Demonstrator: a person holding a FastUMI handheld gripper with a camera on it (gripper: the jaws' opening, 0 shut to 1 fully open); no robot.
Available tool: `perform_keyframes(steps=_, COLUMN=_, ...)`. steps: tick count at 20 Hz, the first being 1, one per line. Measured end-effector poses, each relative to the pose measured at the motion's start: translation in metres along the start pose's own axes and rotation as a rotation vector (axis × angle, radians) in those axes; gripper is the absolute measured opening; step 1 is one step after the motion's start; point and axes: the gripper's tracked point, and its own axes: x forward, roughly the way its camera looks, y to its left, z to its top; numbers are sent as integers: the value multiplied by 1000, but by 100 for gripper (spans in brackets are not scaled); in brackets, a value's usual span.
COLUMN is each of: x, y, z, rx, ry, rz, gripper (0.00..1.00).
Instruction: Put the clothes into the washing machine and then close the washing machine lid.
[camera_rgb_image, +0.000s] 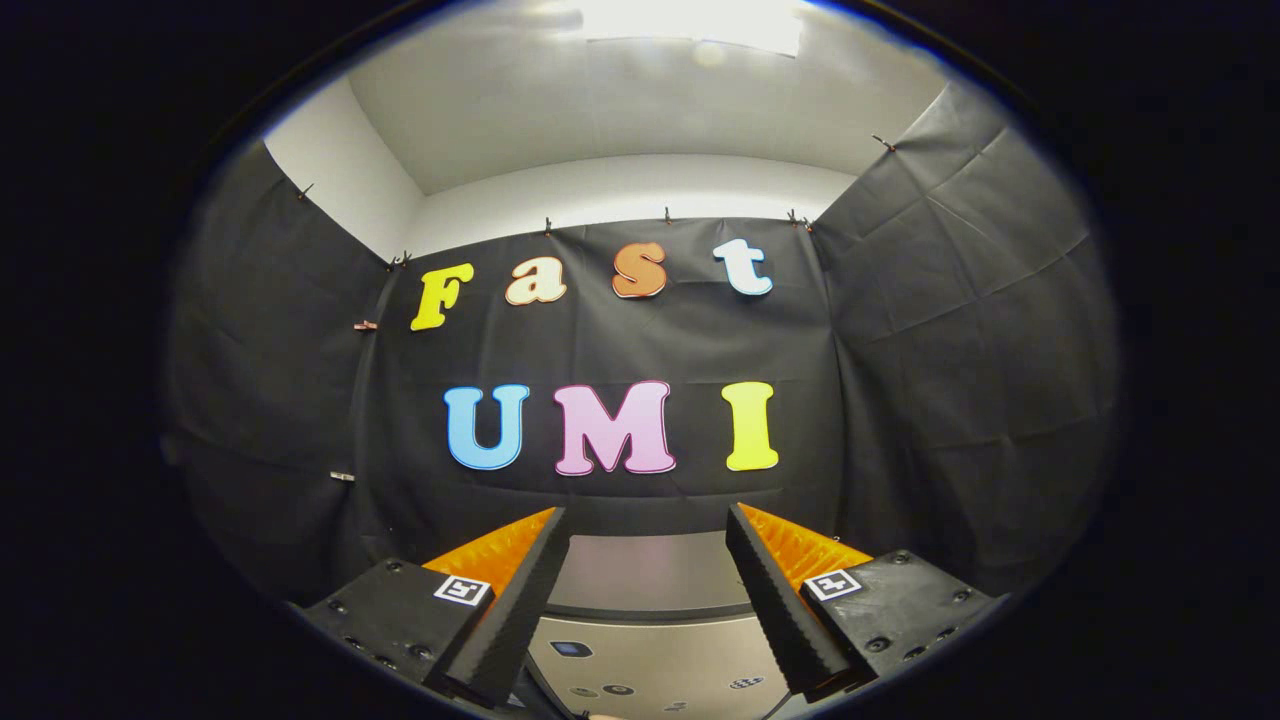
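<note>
Creased cloth wall (950, 330); ridged gripper (647, 525) open, empty.

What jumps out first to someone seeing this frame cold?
The gripper dominates: its two fingers stand wide apart and hold nothing, raised toward the black cloth wall. Between and below the fingers lies the pale top of the washing machine, its control panel with small buttons closest to the camera. Above the cloth, a bright ceiling light glares.
</note>
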Motion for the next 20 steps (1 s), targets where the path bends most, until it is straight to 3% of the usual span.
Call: perform_keyframes(steps=20, x=1, y=0, z=-10, rx=-3, ry=24, rz=-17, gripper=98)
